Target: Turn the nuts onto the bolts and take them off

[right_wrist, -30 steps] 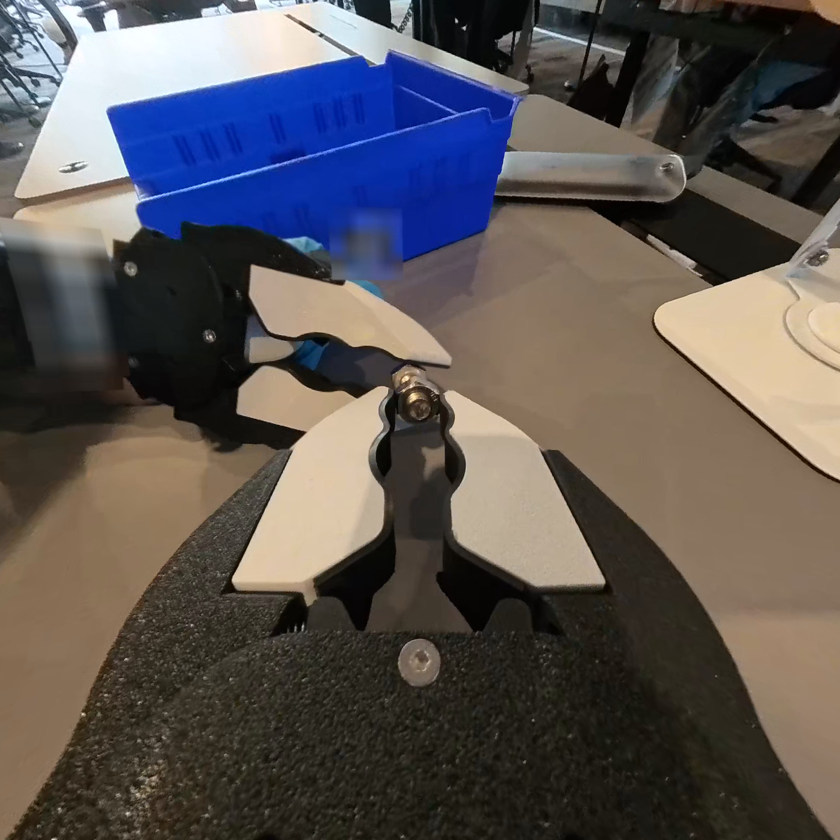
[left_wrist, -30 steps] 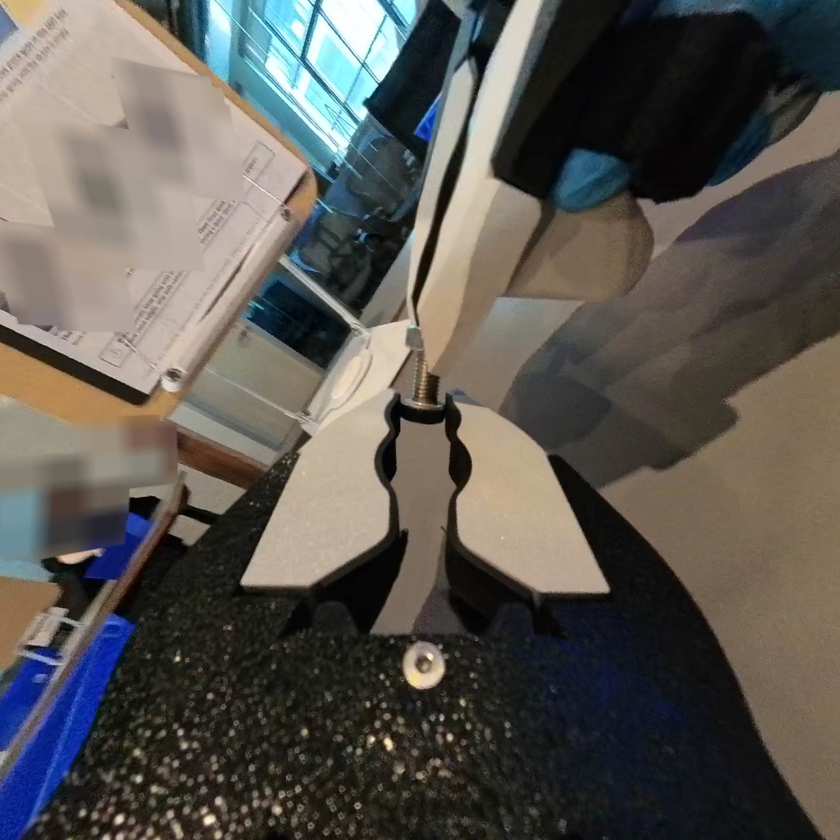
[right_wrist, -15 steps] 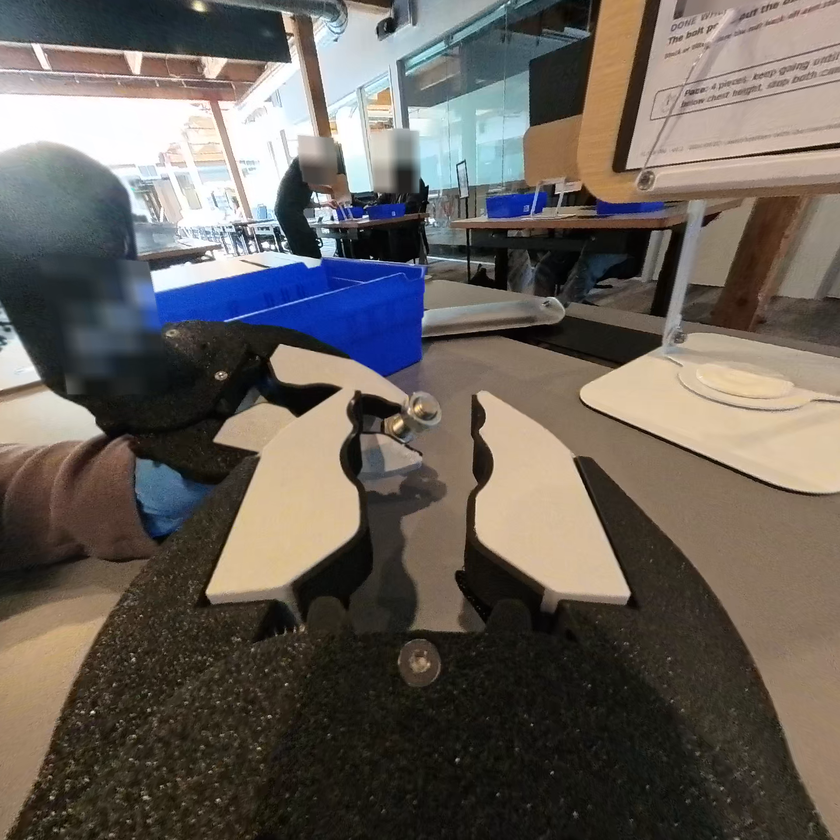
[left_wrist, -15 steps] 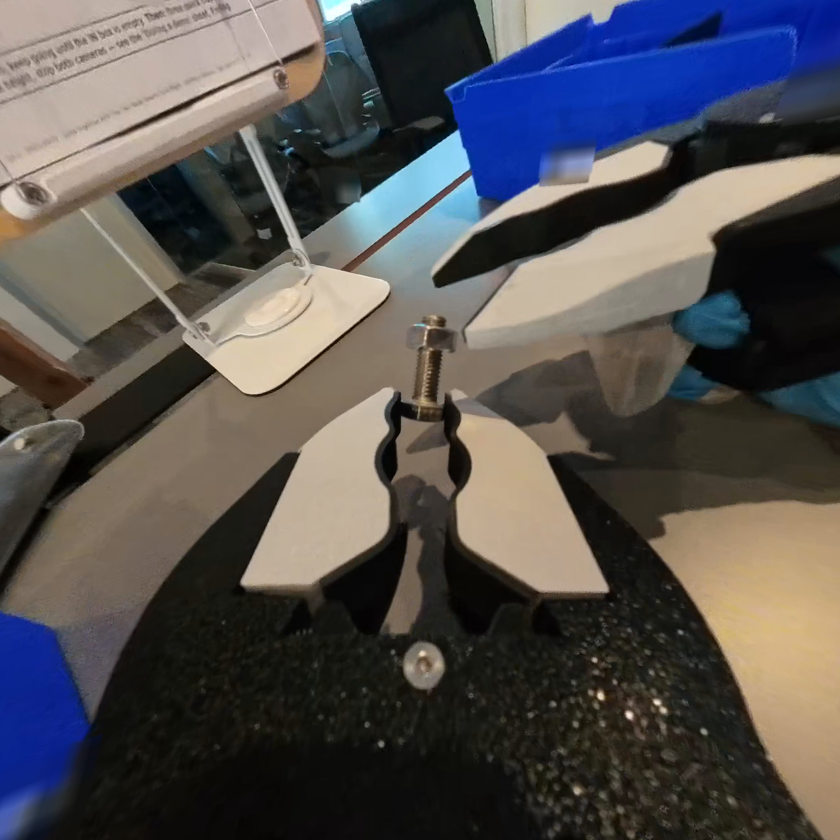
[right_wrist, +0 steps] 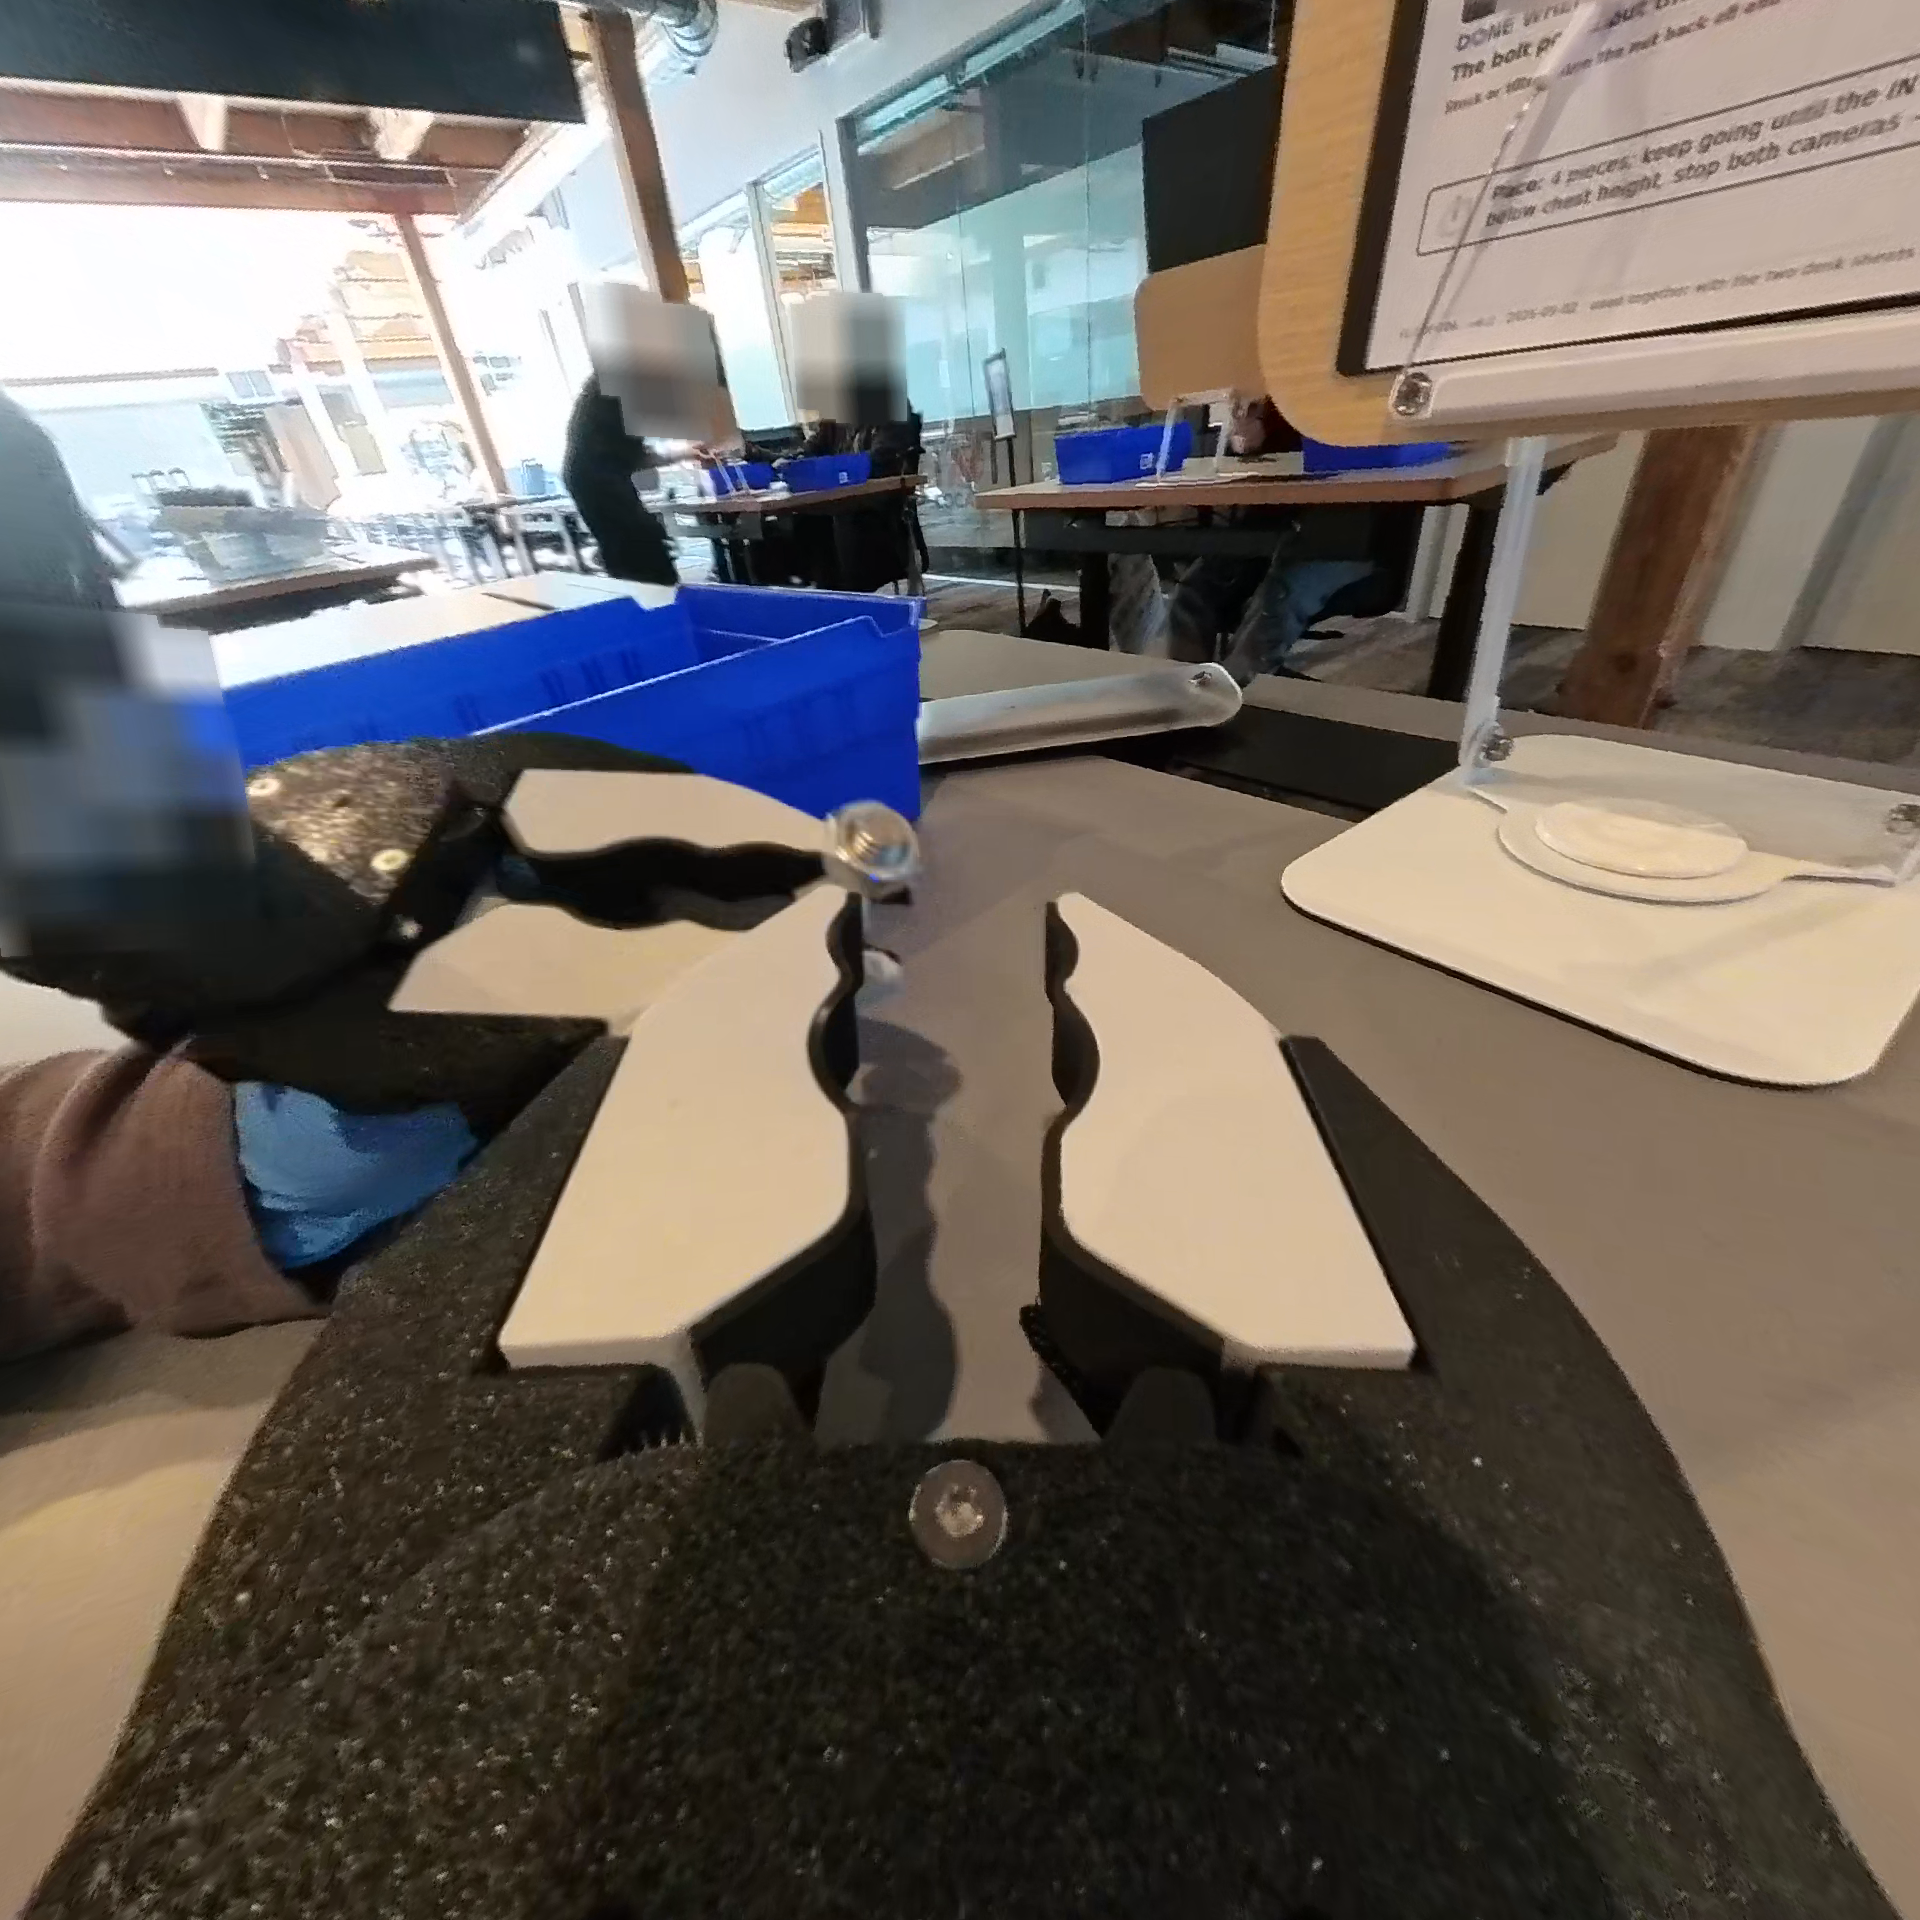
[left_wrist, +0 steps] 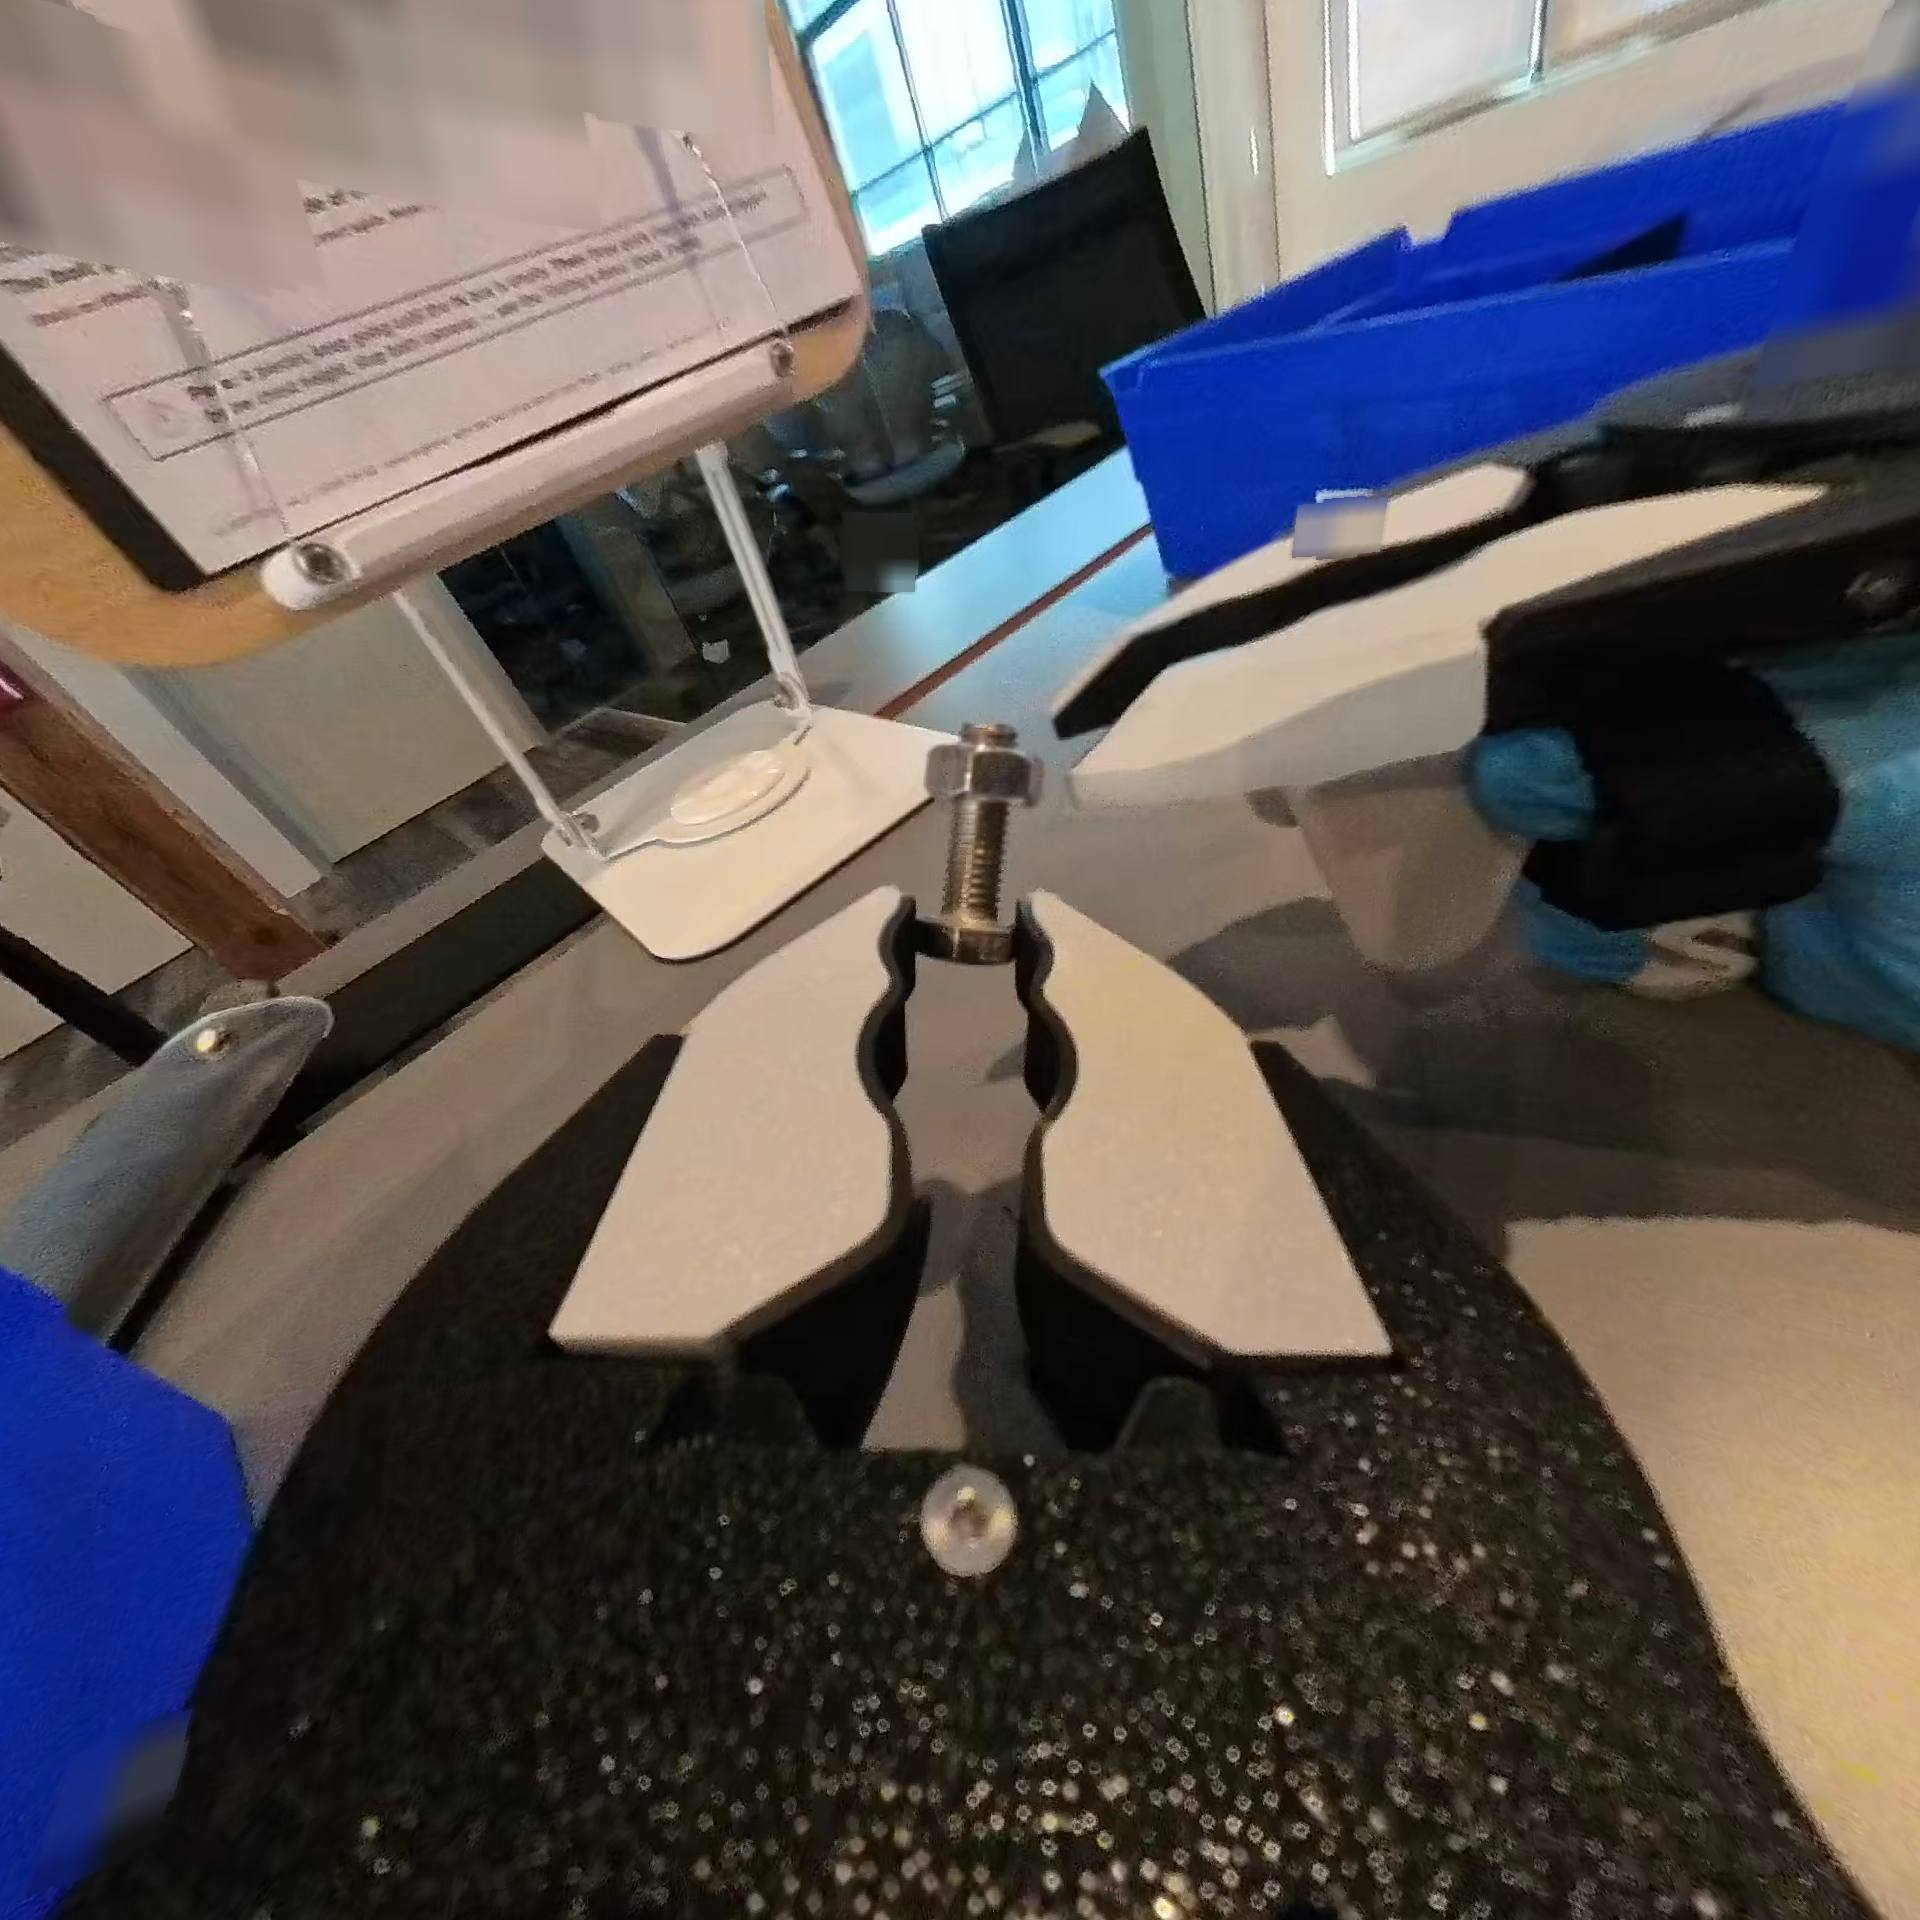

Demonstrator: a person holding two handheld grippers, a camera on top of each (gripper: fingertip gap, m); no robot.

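Grey and bare in front, the desk (left_wrist: 1714,1351) carried the work. Above it the left gripper (left_wrist: 964,928) was clamped on the head end of a steel bolt (left_wrist: 975,862), which stood upright from its fingertips with a nut (left_wrist: 985,773) threaded near the top. The right gripper (right_wrist: 951,925) was spread apart and held nothing, its tips just beside the nut. Farther off, a blue bin (left_wrist: 1455,395) and a white sign stand (left_wrist: 748,831) sat on the desk.
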